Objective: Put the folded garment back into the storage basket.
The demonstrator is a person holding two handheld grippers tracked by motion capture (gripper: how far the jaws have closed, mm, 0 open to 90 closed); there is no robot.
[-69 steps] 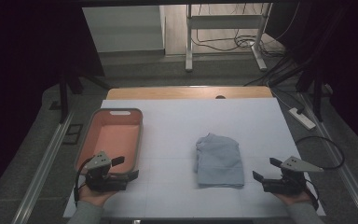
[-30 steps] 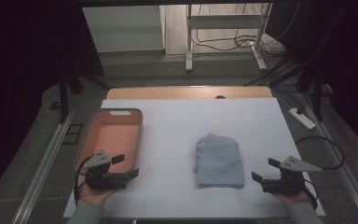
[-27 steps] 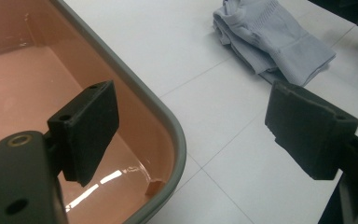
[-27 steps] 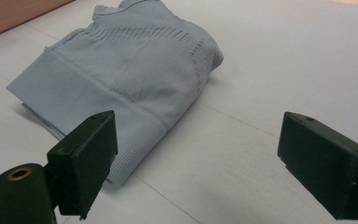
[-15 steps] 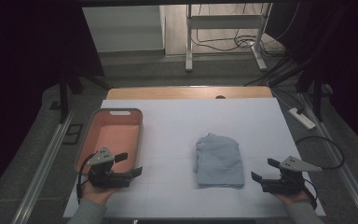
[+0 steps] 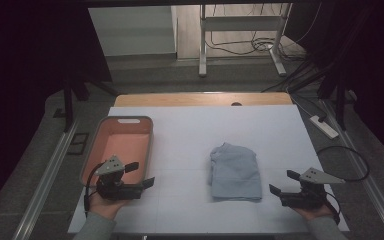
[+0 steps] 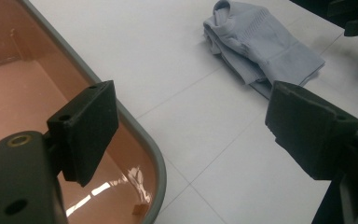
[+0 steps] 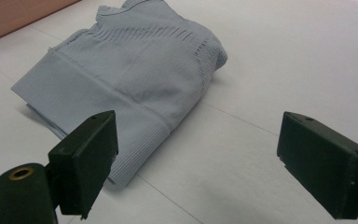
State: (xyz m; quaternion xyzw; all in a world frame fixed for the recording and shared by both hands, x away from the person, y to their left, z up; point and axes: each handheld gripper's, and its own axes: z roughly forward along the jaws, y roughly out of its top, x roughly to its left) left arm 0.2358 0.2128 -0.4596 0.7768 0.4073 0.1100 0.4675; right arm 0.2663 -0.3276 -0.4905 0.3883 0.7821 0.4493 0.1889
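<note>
- The left hand-held gripper [image 6: 139, 174] has shifted a little toward the surface's middle since the earlier frames; its jaws are spread apart, gripping nothing, over the near right corner of the pink tray [image 6: 148, 145].
- The right hand-held gripper [image 6: 283, 182] sits as before, jaws spread and empty, near the surface's [image 6: 180, 135] front right.
- Both point inward at the folded pale blue garment [image 6: 234, 171], lying flat between them.
- The person's forearms are cut off at the bottom edge.
</note>
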